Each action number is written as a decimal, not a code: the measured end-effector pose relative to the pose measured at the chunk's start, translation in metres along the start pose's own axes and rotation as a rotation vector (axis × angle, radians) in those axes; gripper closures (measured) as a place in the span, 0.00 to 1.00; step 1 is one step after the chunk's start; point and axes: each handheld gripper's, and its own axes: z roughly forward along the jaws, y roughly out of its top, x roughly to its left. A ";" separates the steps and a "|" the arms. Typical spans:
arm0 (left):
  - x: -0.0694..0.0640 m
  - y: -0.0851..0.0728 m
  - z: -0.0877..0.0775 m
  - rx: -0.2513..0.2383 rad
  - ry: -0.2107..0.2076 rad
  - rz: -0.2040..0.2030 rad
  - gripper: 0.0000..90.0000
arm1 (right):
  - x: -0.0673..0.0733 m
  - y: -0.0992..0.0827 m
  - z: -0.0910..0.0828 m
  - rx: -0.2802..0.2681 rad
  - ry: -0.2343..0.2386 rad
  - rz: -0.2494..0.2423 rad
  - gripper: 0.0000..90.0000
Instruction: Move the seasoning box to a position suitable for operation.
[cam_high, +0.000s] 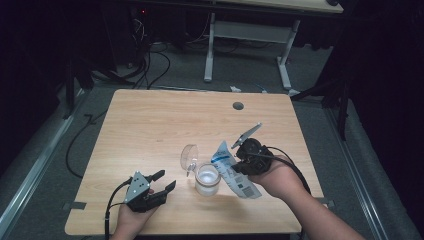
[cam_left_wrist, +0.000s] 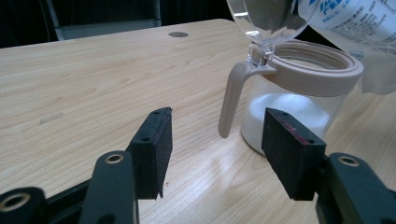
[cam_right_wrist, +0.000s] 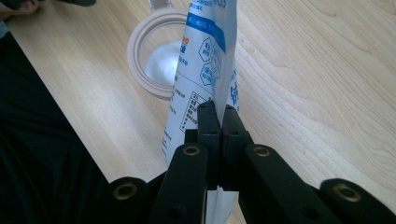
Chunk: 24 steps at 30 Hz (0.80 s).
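White pouch (cam_right_wrist: 205, 60) in right tongs (cam_right_wrist: 218, 112)

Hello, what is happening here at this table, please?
A person is filling a glass jar from a white-and-blue pouch. The right gripper is shut on the pouch and tilts it over the jar's open mouth, lid flipped up. White powder already lies inside. The left gripper waits open beside the jar, holding nothing.

Pouch (cam_right_wrist: 201, 70) print too small, unreadable
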 end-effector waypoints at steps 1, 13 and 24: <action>0.001 0.000 0.000 -0.002 0.002 -0.002 0.48 | -0.001 -0.001 0.001 -0.003 0.002 0.002 1.00; 0.008 0.002 -0.005 0.002 0.022 0.007 0.48 | -0.022 -0.016 0.001 -0.014 -0.045 0.053 1.00; 0.012 0.001 -0.005 0.005 0.023 -0.010 0.49 | -0.048 -0.030 0.007 -0.007 -0.101 0.102 1.00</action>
